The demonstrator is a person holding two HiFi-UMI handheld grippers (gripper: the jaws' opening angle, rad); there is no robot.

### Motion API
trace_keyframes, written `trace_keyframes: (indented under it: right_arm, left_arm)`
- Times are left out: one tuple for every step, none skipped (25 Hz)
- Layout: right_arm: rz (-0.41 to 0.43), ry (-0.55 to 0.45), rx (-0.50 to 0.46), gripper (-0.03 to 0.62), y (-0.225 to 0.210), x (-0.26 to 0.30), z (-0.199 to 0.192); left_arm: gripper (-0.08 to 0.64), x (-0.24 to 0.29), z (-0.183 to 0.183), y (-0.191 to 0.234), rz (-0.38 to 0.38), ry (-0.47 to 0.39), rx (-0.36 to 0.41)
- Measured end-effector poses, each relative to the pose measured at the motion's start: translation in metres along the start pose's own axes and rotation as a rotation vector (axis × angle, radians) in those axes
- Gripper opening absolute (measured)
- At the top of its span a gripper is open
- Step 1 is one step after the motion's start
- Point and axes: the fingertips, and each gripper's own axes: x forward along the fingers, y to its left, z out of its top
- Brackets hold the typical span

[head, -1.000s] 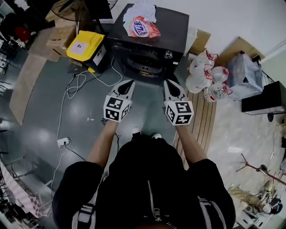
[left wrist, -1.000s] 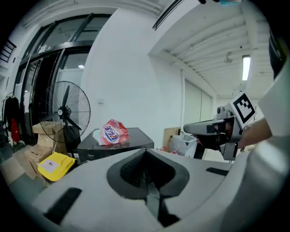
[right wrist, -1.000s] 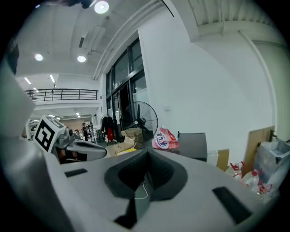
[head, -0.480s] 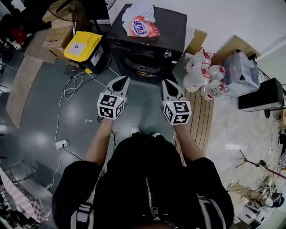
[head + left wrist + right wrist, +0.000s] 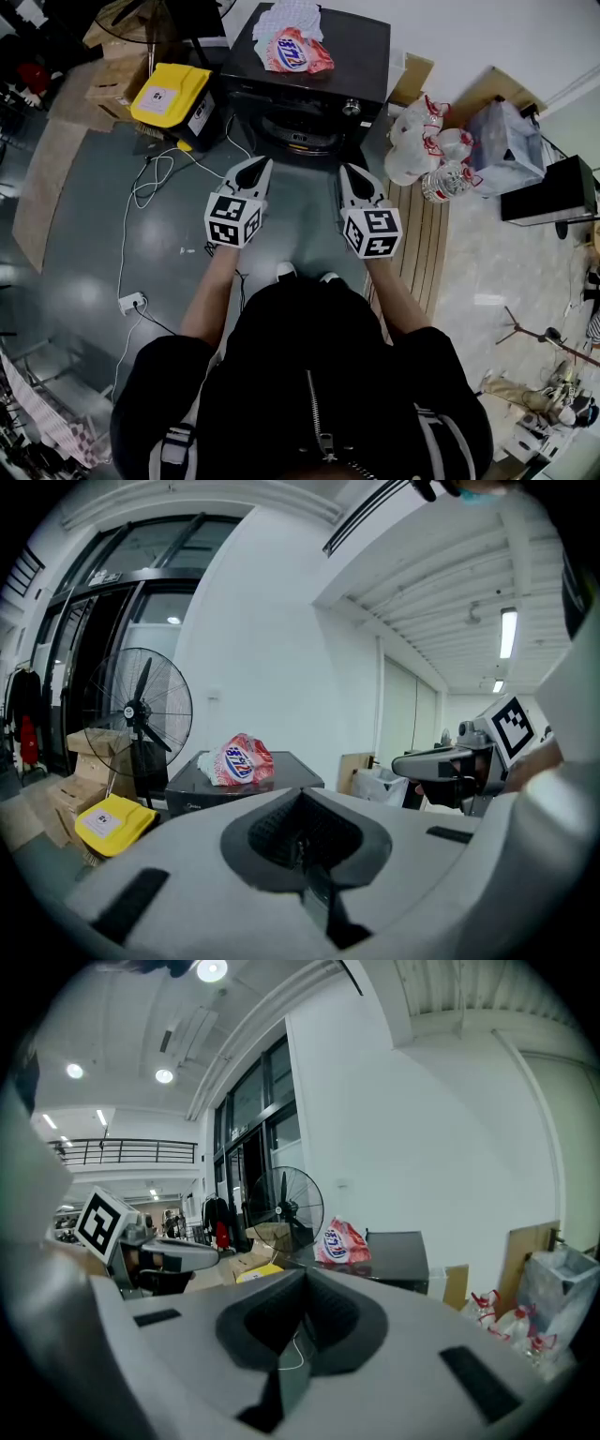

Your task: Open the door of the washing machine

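Head view: steeply down over the person (image 5: 309, 375), washing machine (image 5: 361, 42) ahead. Both gripper views: low, near level, facing it from well back. All share its top and red-and-white bag (image 5: 298, 53).

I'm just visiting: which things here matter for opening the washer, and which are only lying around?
For the job: washing machine; its round door, looks shut; left gripper and right gripper, both closed and empty, short of the door.

Lying about: detergent bag and white cloth on the machine; yellow case; bottled water packs; standing fan; cardboard boxes.
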Motion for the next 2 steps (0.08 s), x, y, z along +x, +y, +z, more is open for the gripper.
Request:
trace_keyframes:
  right_arm:
    - [0.001, 0.001, -0.001, 0.002, 0.0001, 0.0016, -0.0004]
    - [0.002, 0.001, -0.001, 0.002, 0.0002, 0.0031, -0.0009]
  left_arm:
    - [0.003, 0.0008, -0.0002, 0.0012, 0.000, 0.000, 0.000]
    - [0.003, 0.0016, -0.0004, 0.0024, 0.000, 0.000, 0.000]
